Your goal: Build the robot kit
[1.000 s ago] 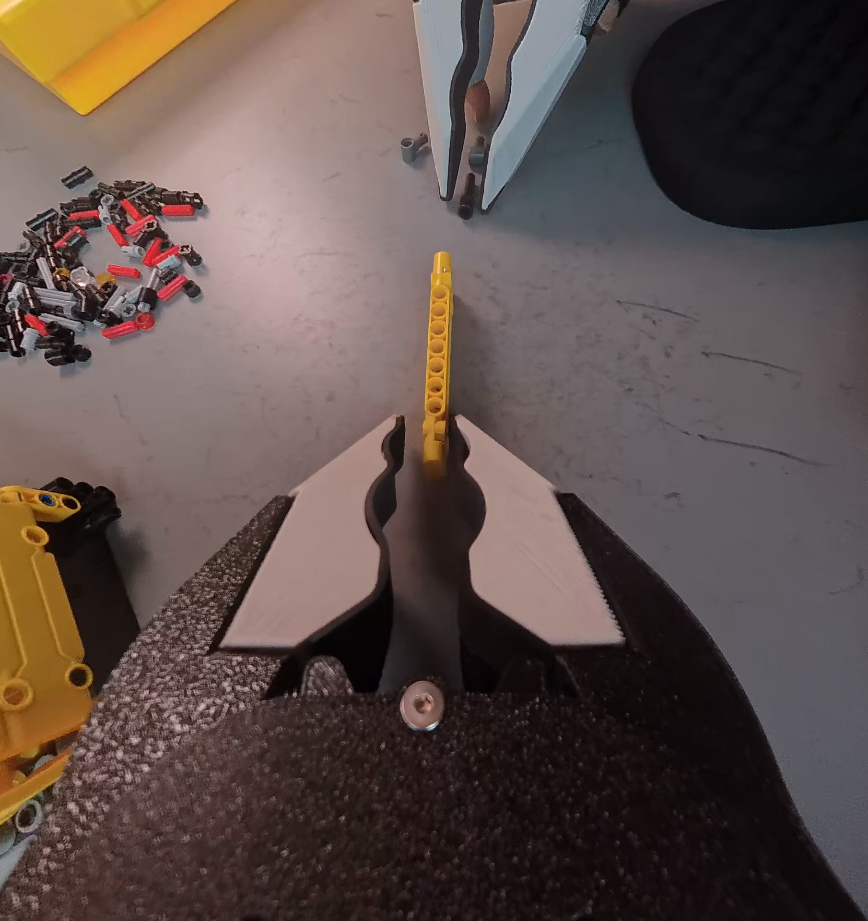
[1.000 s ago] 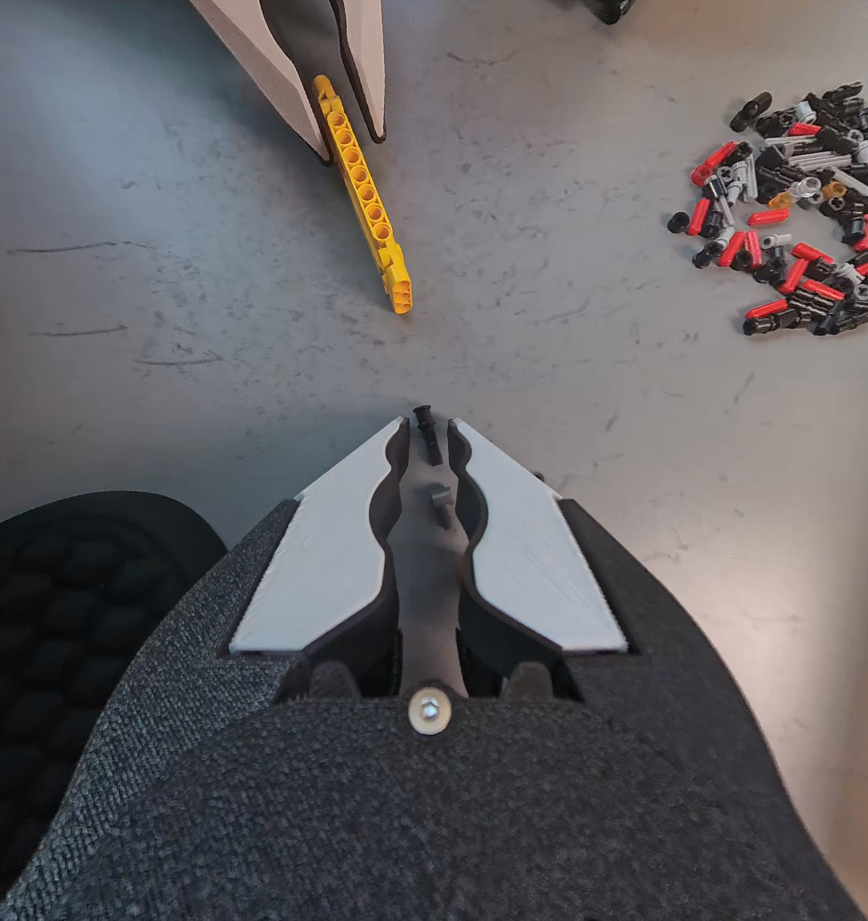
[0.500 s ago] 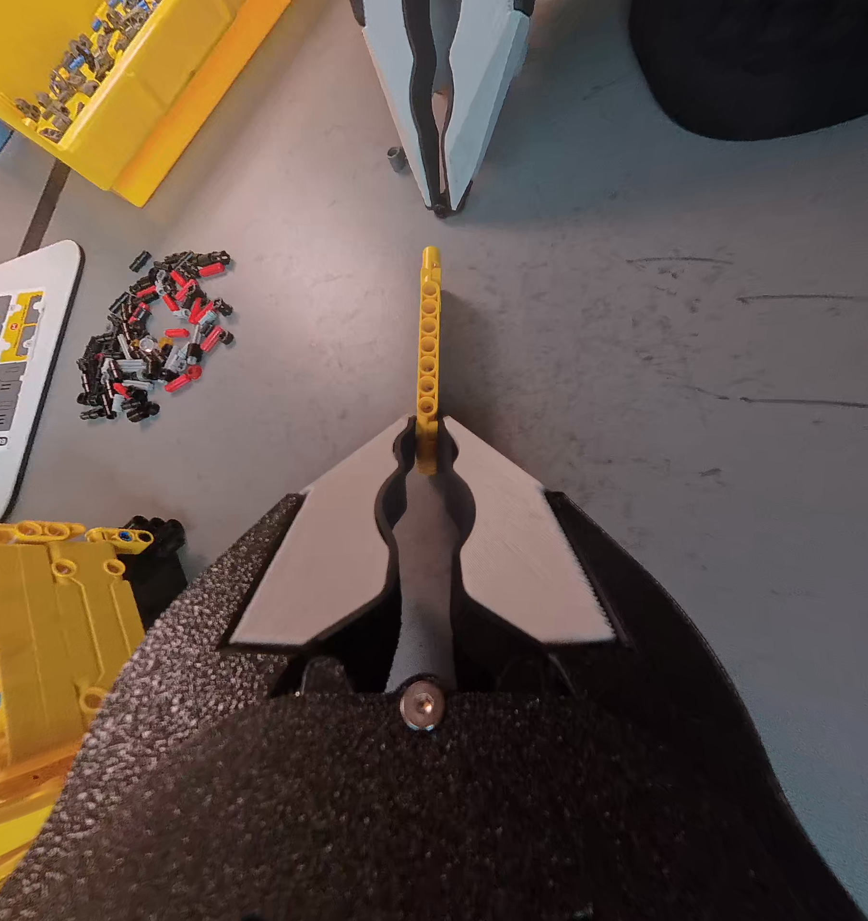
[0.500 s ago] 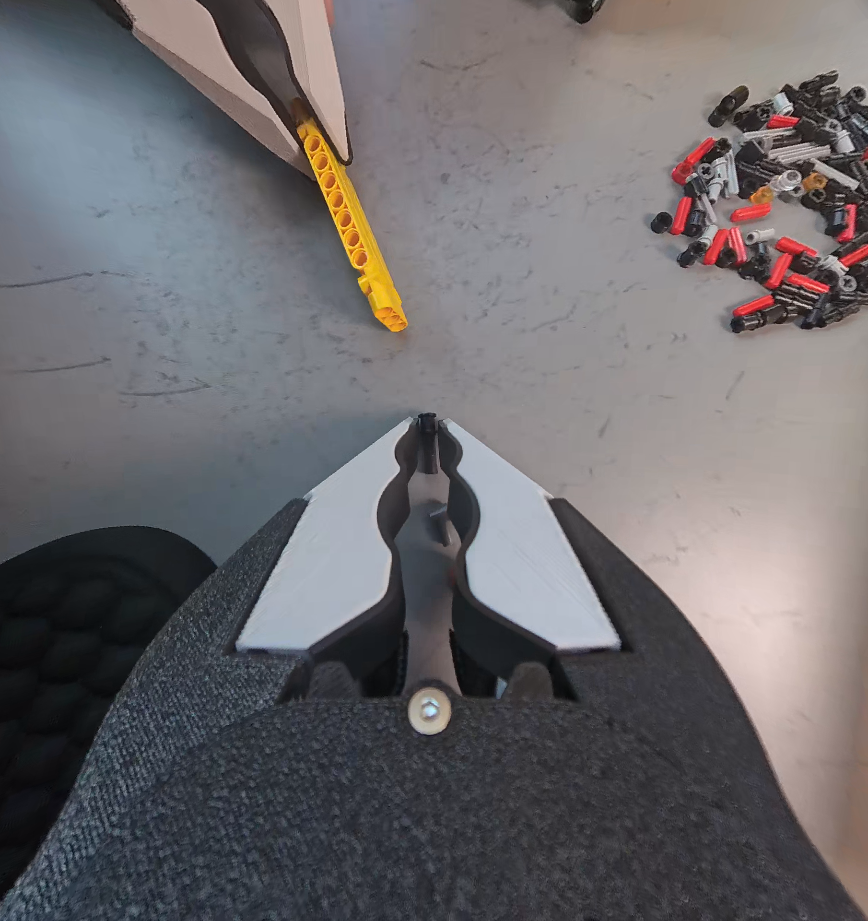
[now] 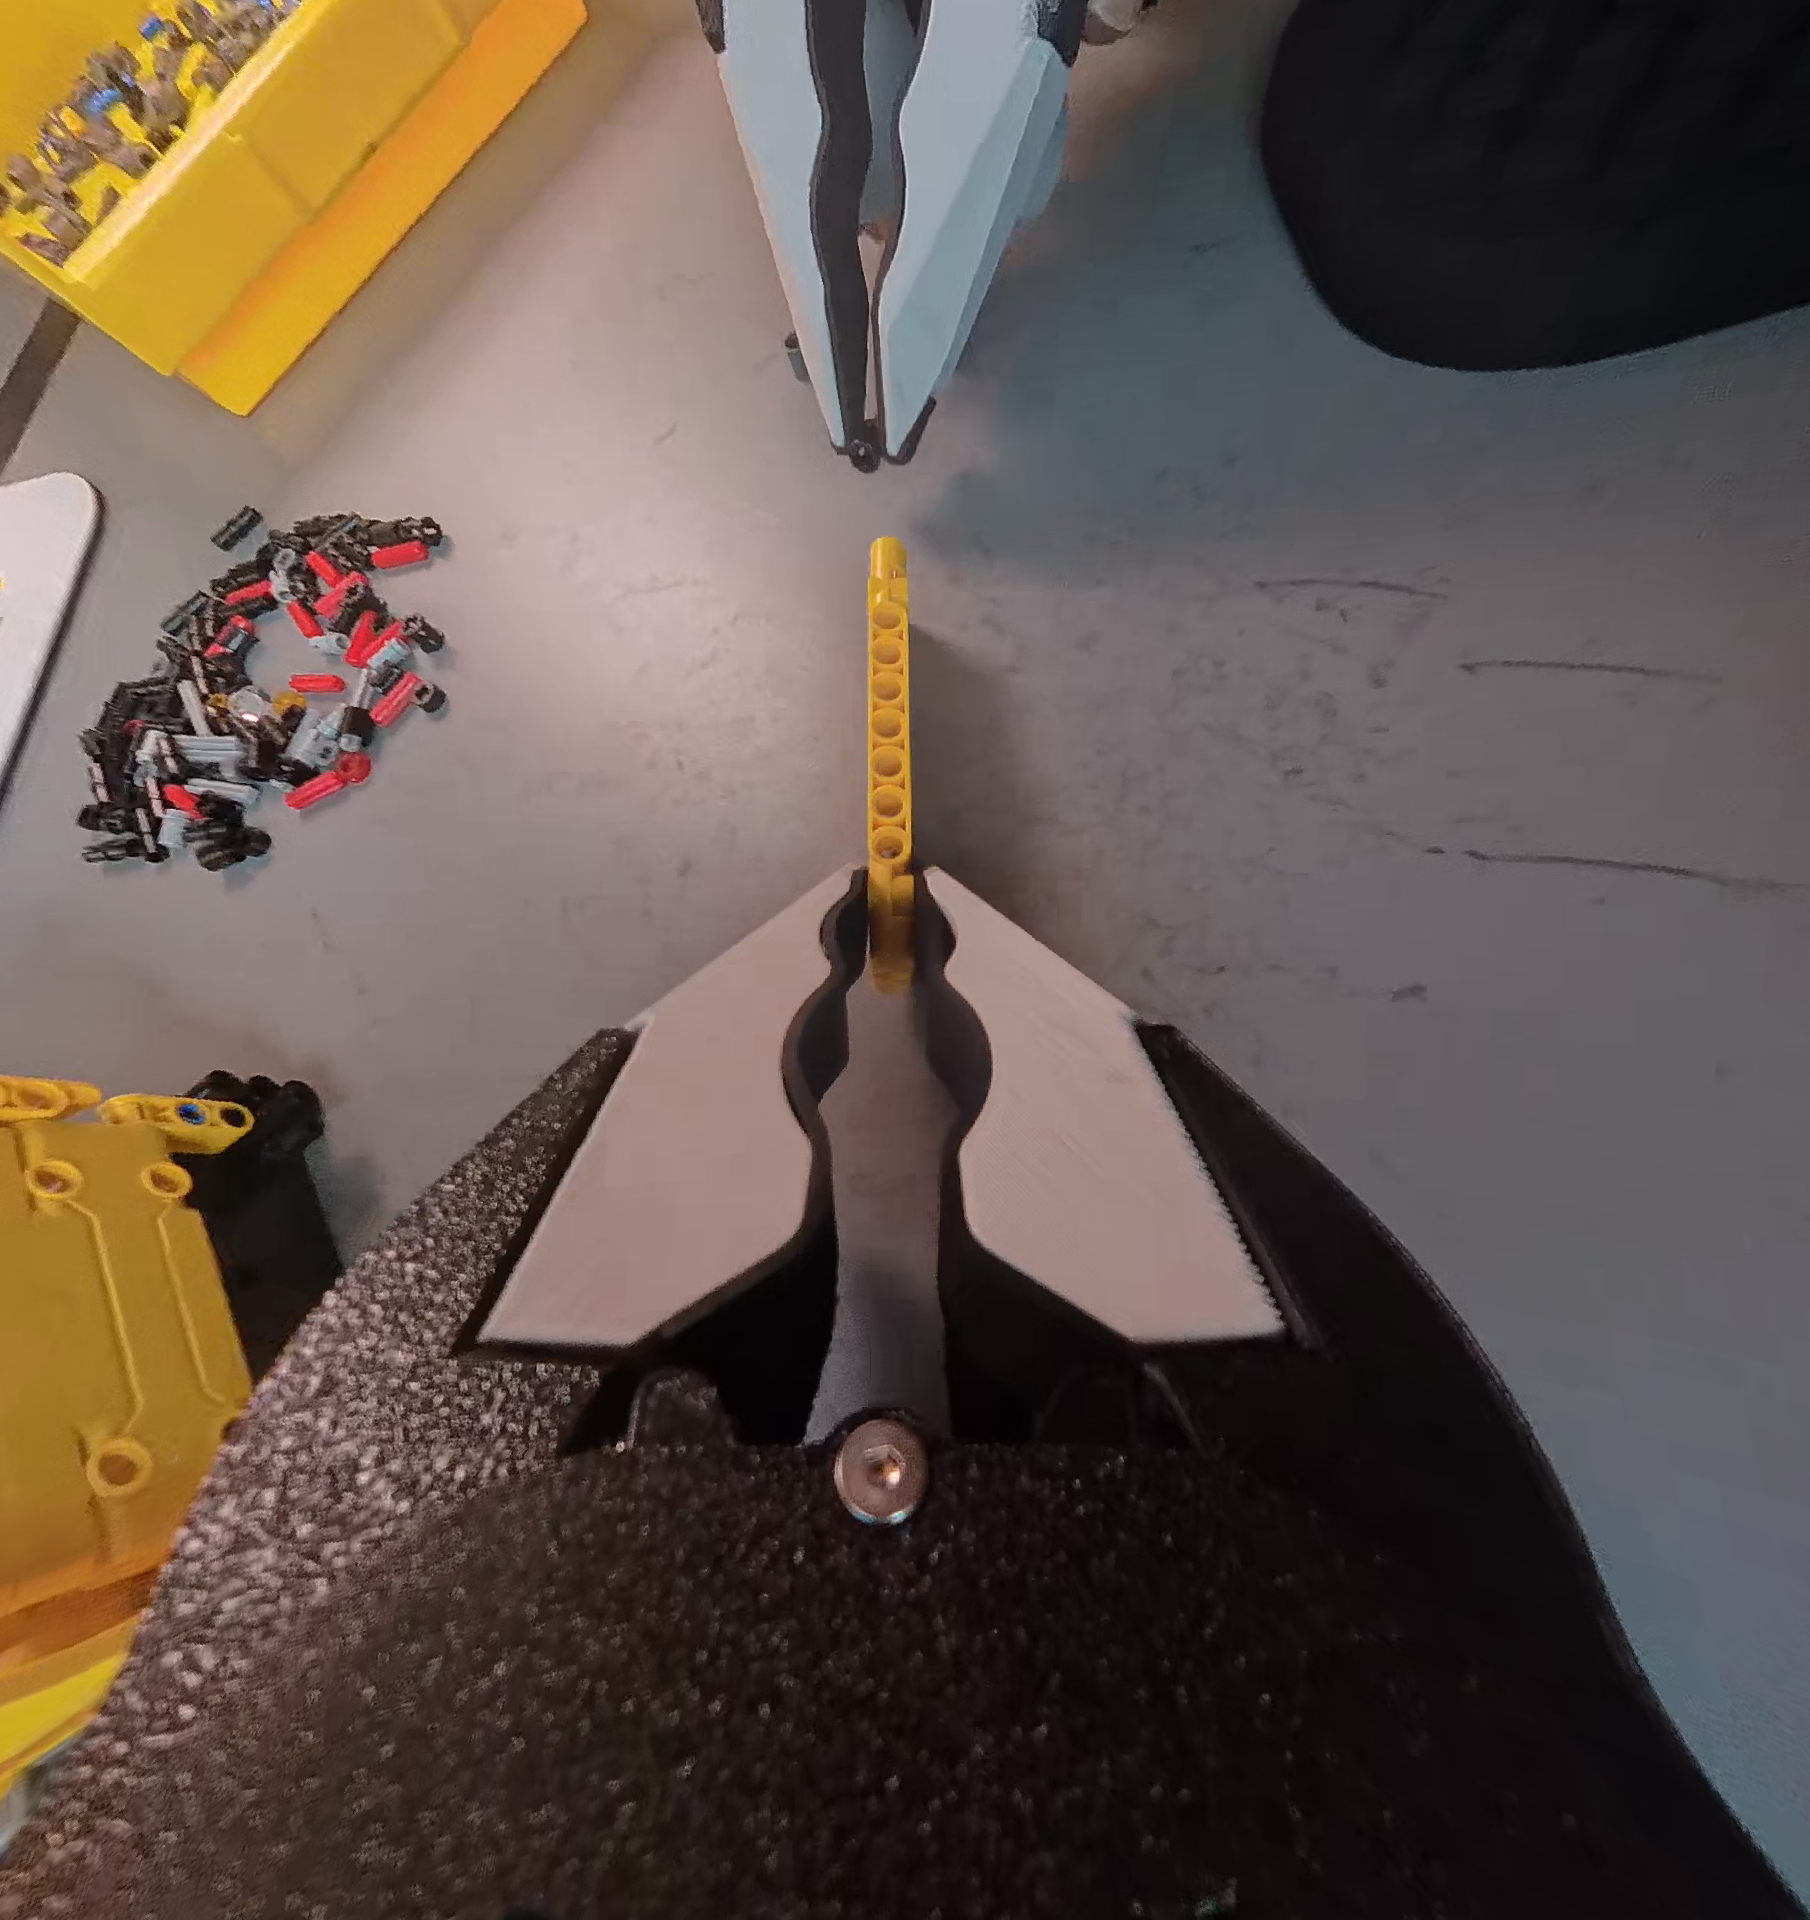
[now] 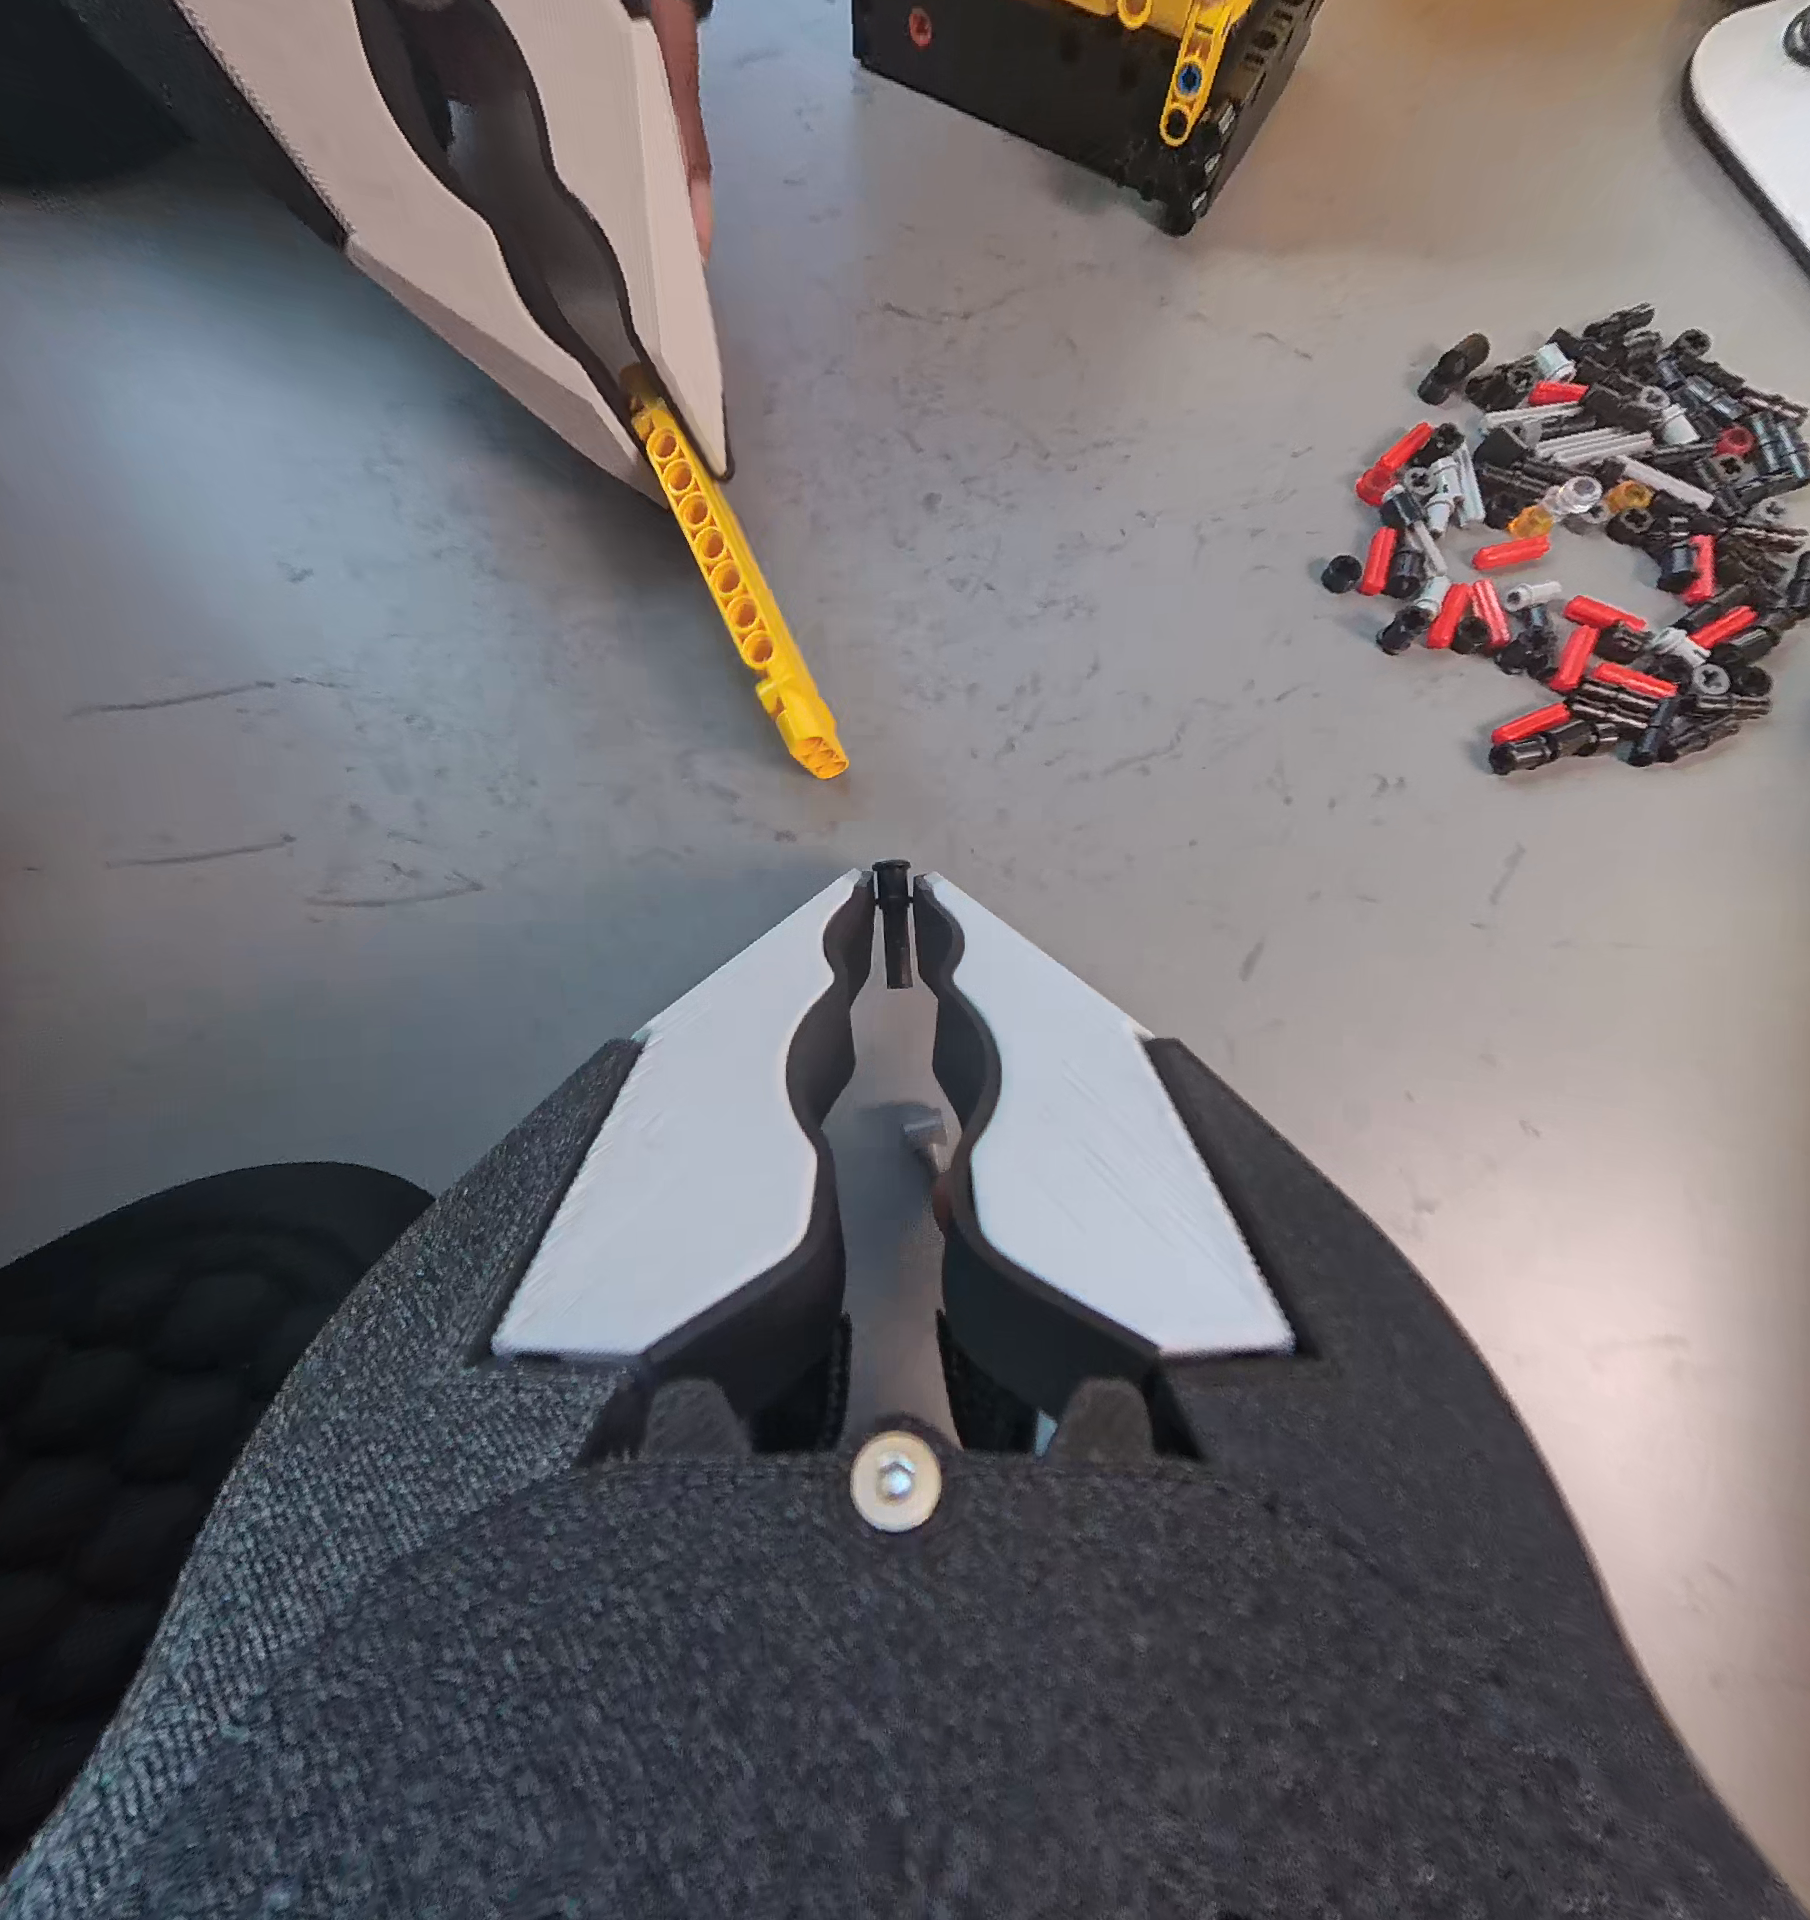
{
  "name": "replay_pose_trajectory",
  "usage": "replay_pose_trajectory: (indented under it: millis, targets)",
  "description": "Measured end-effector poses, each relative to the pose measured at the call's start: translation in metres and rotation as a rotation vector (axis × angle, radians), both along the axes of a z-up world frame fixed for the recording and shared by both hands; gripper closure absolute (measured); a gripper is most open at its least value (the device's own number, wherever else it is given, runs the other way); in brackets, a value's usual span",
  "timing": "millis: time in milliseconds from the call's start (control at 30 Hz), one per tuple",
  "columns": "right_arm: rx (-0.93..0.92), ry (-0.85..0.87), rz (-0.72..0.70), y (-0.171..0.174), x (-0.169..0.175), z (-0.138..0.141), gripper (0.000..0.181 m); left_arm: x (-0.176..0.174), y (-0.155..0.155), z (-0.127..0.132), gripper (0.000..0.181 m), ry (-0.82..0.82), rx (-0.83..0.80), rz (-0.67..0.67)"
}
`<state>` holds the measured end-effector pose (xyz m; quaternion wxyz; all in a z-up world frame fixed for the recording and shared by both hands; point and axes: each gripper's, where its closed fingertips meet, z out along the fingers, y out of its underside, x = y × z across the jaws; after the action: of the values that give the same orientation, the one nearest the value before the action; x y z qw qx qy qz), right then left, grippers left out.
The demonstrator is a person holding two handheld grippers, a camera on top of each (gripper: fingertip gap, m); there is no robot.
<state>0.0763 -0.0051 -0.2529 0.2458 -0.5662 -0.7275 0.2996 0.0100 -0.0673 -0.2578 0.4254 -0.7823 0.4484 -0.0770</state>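
Grey scuffed tabletop point(image 5: 1400, 1039): you're closing the gap. Left gripper point(image 5: 888, 883) clamping yellow beam point(image 5: 888, 727); right gripper point(image 6: 893, 883) nearing from twelve o'clock, pinching black pin point(image 6: 893, 920).

One yellow beam point(image 5: 888, 727) sits between the left jaws. One black pin point(image 6: 893, 920) sits between the right jaws. One pile of pins point(image 5: 257, 691) lies left of the left jaws. Two grippers show: left point(image 5: 893, 883), right point(image 6: 893, 883).
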Motion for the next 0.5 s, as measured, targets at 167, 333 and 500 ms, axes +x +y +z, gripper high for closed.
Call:
replay_pose_trajectory:
  millis: [167,333,500]
  targets:
    - [-0.025,0.062,-0.011,0.0,-0.005,0.011,0.174,0.006,-0.008,0.002,0.174,-0.146,-0.164,0.006]
    - [-0.044,0.108,-0.005,-0.002,-0.008,0.018,0.175,0.006,-0.009,-0.003,0.174,-0.129,-0.188,0.014]
    - [-0.053,0.108,-0.004,-0.003,-0.009,0.016,0.174,0.004,-0.006,-0.002,0.168,-0.137,-0.175,0.031]
